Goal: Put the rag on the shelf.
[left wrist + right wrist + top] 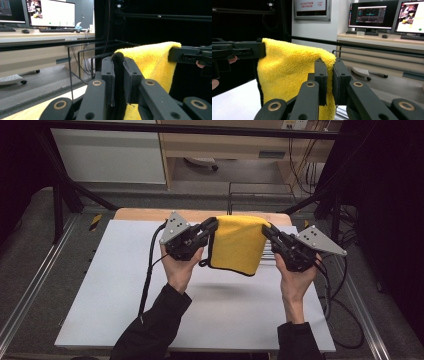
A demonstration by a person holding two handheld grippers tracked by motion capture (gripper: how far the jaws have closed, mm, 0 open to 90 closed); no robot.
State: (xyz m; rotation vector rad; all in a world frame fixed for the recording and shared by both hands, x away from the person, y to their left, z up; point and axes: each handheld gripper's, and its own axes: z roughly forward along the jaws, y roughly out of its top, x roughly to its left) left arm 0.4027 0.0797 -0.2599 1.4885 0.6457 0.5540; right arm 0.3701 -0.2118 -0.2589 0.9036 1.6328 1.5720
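Left hand-held gripper (212,226) clamped on left top corner of yellow towel (237,245). Towel hangs spread between both tools, lifted clear above white worktop (115,285), lower edge free. Right hand-held gripper (267,231) pinches right top corner, jaws closed on cloth.

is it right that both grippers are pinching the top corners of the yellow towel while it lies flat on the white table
Not quite. Both the left gripper and the right gripper do pinch the top corners of the yellow towel, but it is not lying flat: it hangs in the air above the white table. The high view shows its shadow on the table beneath it.
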